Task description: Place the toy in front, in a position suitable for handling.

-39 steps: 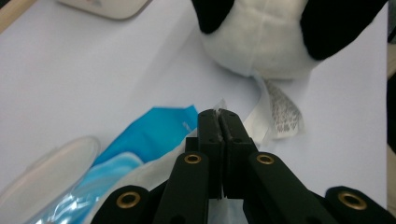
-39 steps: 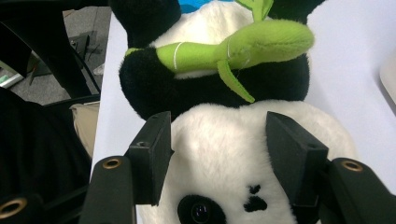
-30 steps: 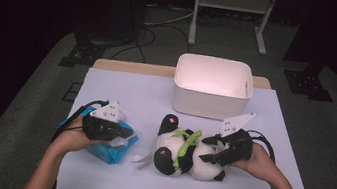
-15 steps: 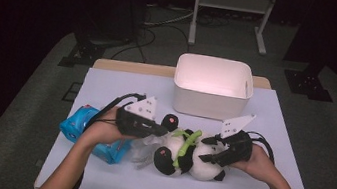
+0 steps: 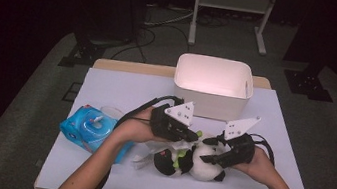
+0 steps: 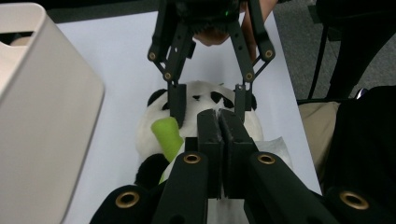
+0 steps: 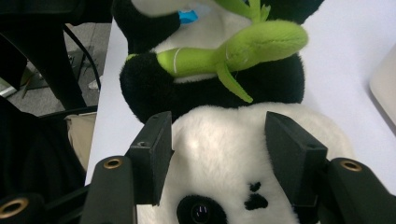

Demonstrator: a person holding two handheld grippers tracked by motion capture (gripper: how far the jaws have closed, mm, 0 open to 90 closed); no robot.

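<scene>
A panda plush (image 5: 196, 163) holding a green bamboo shoot (image 7: 233, 51) lies on its back on the white table (image 5: 122, 87). My right gripper (image 5: 210, 157) grips its white head (image 7: 219, 140), one jaw pressed into the fur on each side; the left gripper view has this grip (image 6: 209, 108) straight ahead. My left gripper (image 5: 195, 136) hovers just over the panda (image 6: 201, 93) with its jaws shut (image 6: 218, 116) on a white wipe. The wipe (image 5: 150, 152) trails back under the left hand.
A blue pack of wipes (image 5: 88, 128) lies at the table's left with its lid open. A white empty bin (image 5: 213, 83) stands at the back middle, close to the left gripper's side (image 6: 42, 107). Cables trail from both grippers.
My left gripper has moved right from the blue pack to the panda, drawing the white wipe along. The right gripper and the panda have kept still.
</scene>
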